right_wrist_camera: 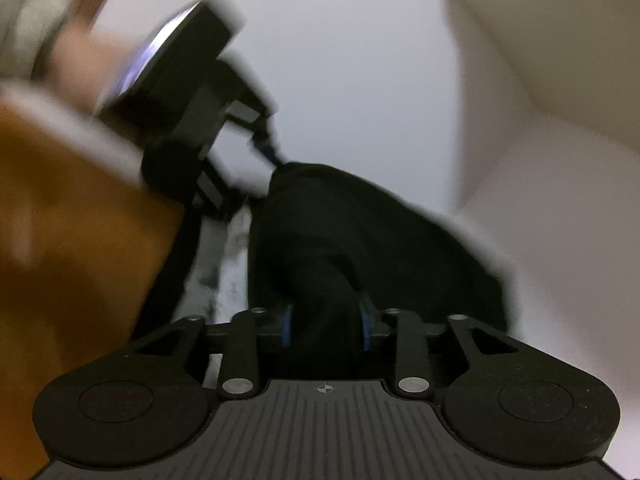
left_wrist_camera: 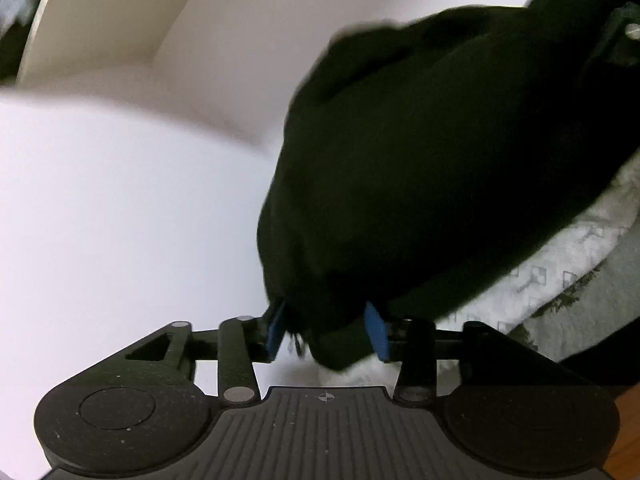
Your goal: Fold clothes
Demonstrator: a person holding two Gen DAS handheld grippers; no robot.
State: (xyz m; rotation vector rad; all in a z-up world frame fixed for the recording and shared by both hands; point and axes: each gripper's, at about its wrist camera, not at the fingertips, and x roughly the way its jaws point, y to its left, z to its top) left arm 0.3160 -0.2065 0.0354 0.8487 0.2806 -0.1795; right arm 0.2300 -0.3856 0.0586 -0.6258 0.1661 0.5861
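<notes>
Black garment bunched in a dark mass, stretched from one tool to the other above the white counter, lower folds resting on it.

Left tool: blue pads on either side of a hanging corner of the garment. Right pad against the cloth, a sliver of white showing beside the left pad. With the blur, cannot tell whether clenched on the fabric or released.

Right tool: grasping the garment, thick fold filling the whole gap and touching both pads.

Around, in the left wrist view: patterned white cloth just beyond the garment's right edge, partly covered by it; a grey piece with dark marks beside that; a strip of wood floor at the lower right corner. Pale wall and a beige panel behind.

In the right wrist view: a hand on the left tool's body at upper left, that tool's fingers at the far end of the garment. Orange-brown wooden surface filling the left side, blurred. Garment blocking the counter straight ahead of both tools.
</notes>
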